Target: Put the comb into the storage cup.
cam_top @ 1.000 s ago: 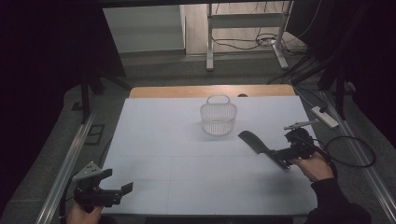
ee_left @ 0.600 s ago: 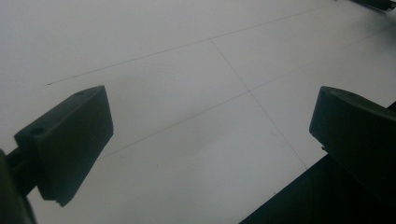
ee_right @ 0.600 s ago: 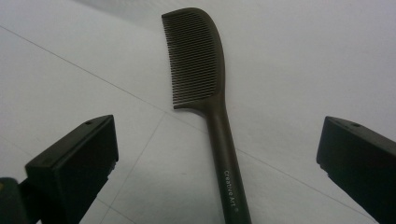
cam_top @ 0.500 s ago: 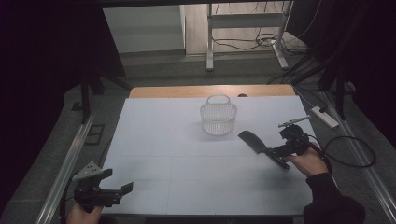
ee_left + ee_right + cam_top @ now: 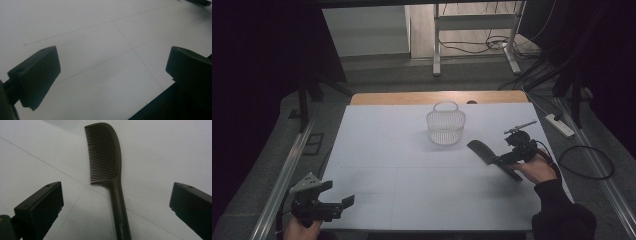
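Note:
A dark comb (image 5: 486, 154) lies flat on the white table (image 5: 387, 150), right of centre, teeth end toward the wire basket (image 5: 446, 125). In the right gripper view the comb (image 5: 105, 155) runs up the middle, its handle passing between the two jaws. My right gripper (image 5: 507, 159) (image 5: 117, 195) is open, straddling the handle without touching it. The white wire basket stands upright with nothing visible inside, just behind the comb. My left gripper (image 5: 339, 206) (image 5: 112, 67) hovers open over bare table at the near left corner.
A bare wooden strip (image 5: 412, 97) edges the table's far side. A power strip (image 5: 559, 125) and a looped cable (image 5: 587, 162) lie on the floor to the right. A metal rail (image 5: 287, 170) runs along the left side.
My right gripper has edged slightly left and forward over the comb's handle. The comb, basket and left gripper have stayed put.

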`<state>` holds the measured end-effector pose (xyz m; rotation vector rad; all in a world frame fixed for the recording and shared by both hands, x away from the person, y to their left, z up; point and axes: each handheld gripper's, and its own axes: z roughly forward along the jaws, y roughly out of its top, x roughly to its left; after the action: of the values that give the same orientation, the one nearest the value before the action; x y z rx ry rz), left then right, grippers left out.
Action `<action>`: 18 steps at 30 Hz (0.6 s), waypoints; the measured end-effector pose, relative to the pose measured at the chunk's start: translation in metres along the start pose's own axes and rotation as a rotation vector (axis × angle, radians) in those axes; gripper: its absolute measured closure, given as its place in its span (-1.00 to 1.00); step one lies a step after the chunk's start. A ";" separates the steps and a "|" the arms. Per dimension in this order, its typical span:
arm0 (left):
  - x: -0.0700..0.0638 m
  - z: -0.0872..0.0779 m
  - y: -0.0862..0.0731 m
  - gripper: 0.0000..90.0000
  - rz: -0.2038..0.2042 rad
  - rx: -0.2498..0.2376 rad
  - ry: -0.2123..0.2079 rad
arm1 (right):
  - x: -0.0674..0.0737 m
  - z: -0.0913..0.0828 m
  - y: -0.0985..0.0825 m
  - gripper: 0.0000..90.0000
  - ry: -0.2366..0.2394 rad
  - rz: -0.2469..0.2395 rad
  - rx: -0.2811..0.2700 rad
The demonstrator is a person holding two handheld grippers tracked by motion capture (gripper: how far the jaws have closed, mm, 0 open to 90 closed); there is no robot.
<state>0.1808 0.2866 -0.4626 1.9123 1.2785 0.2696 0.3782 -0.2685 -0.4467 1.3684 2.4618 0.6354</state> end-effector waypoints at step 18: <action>0.001 0.000 0.000 -1.00 -0.004 -0.002 -0.008 | -0.004 0.020 -0.012 -1.00 -0.011 -0.040 0.067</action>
<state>0.1810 0.2877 -0.4628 1.9070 1.2764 0.2607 0.3793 -0.2727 -0.4699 1.3387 2.5163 0.5398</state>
